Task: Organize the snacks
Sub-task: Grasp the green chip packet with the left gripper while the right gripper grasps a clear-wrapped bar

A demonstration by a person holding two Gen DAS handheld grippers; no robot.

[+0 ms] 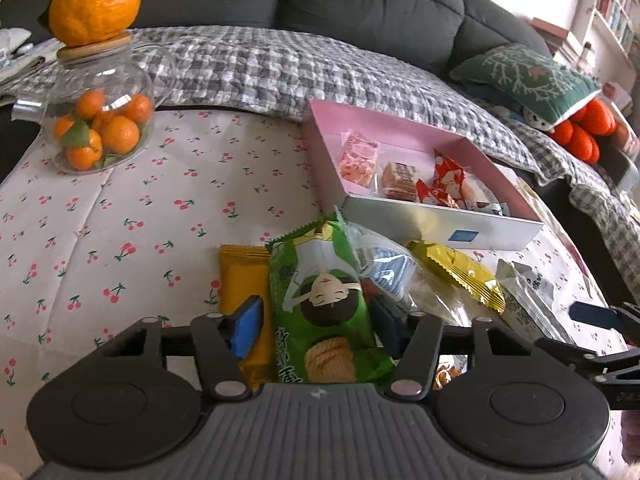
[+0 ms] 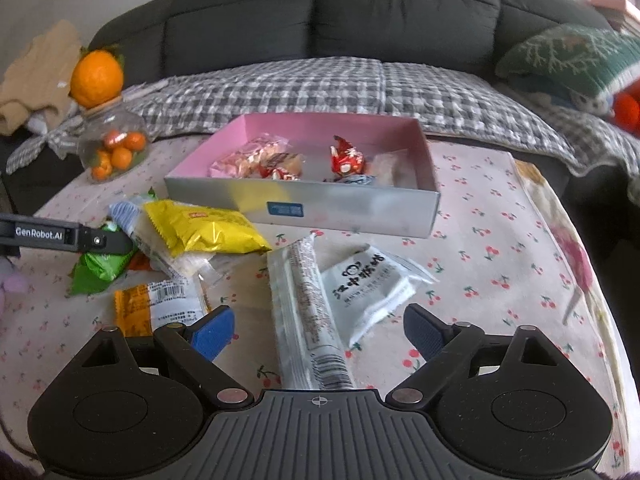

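A green snack packet (image 1: 320, 280) lies on the cherry-print cloth between the fingers of my left gripper (image 1: 320, 324). The left pad (image 1: 246, 328) stands a sliver off the packet's edge; the packet partly covers the right pad. The right wrist view shows the same green packet (image 2: 100, 268) under a left finger (image 2: 96, 240). My right gripper (image 2: 318, 336) is open, straddling a long clear bar packet (image 2: 308, 308) without touching it, beside a white packet (image 2: 368, 284). The pink-lined box (image 2: 304, 200) (image 1: 440, 228) holds several wrapped sweets.
Loose packets crowd the box front: a gold one (image 2: 200, 228), a blue-striped one (image 1: 384, 268), an orange-yellow one (image 1: 240, 276), an orange labelled one (image 2: 160, 308). A glass jar of tangerines (image 1: 100, 120) stands far left. Behind the table is a dark sofa with a checked blanket (image 2: 320, 88).
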